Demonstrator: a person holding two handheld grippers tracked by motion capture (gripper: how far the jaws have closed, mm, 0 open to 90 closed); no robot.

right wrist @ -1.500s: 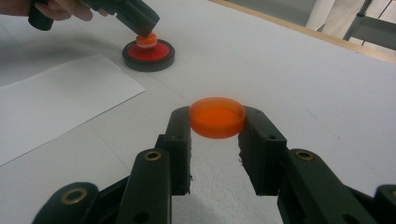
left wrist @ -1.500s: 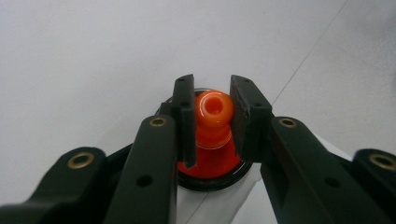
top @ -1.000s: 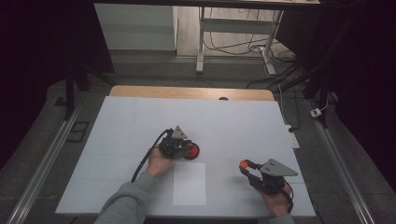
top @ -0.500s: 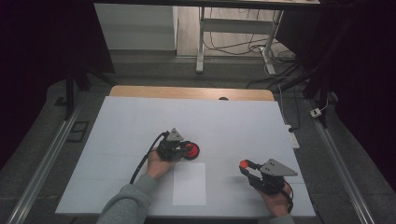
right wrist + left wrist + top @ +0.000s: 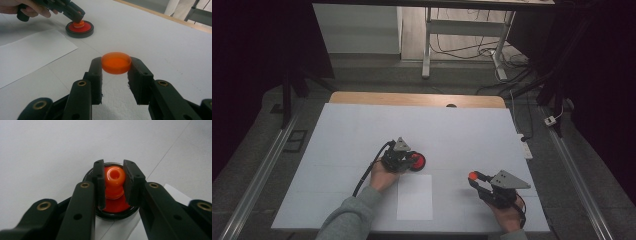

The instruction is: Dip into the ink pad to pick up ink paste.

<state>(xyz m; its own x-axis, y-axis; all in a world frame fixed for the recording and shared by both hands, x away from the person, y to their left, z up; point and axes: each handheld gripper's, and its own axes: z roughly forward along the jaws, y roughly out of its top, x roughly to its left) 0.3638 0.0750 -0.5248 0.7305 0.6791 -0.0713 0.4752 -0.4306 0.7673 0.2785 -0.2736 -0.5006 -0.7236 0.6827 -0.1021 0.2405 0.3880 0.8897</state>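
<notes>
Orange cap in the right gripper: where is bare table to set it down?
The widest bare stretch of the white table lies beyond both grippers, up to the wooden edge. The strip between the paper sheet and the right gripper is also bare. It is crowded around the left gripper, shut on the red stamp's knob.

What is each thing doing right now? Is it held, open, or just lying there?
Left gripper: shut on the orange knob.
Orange knob: upright, clamped, standing in the black-rimmed red disc.
Black-rimmed red disc: flat on the table.
Right gripper: shut on the orange cap.
Orange cap: held, hollow side up.
Paper sheet: lying flat.
</notes>
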